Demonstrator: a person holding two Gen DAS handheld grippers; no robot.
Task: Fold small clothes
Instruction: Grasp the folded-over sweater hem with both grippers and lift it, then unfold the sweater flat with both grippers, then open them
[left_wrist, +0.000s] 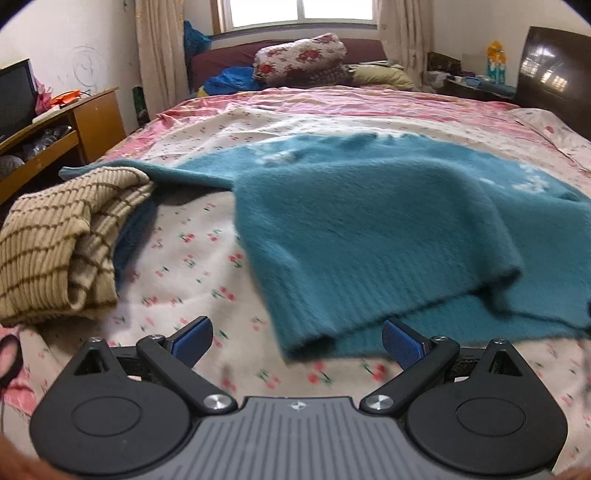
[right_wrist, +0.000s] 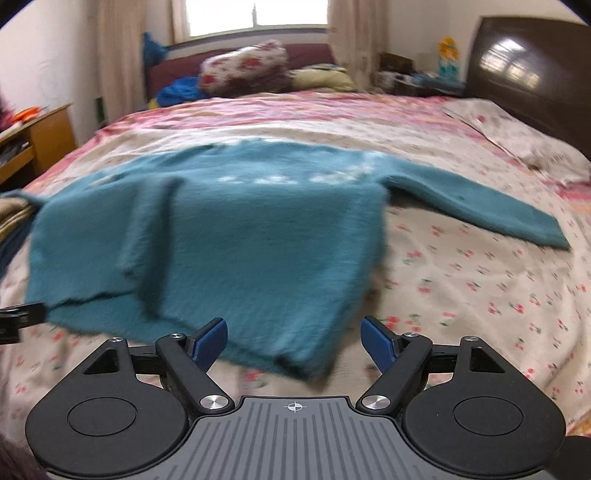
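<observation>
A fuzzy teal sweater (left_wrist: 369, 221) lies spread on the flowered bedsheet, hem toward me, one side folded over its body. In the right wrist view the same teal sweater (right_wrist: 229, 236) shows a sleeve (right_wrist: 480, 210) stretched out to the right. My left gripper (left_wrist: 297, 341) is open just short of the hem's left corner, which lies between the blue pads without touching them. My right gripper (right_wrist: 293, 343) is open too, over the hem's right corner, with cloth below the gap but no pad pressing on it. The picture is blurred.
A beige striped knit (left_wrist: 59, 243) lies bunched at the left of the bed. Pillows and a flowered quilt (left_wrist: 299, 59) sit at the far end under the window. A wooden desk (left_wrist: 74, 125) stands left, a dark headboard (right_wrist: 532, 81) right. The left gripper's edge (right_wrist: 22, 314) shows at the left.
</observation>
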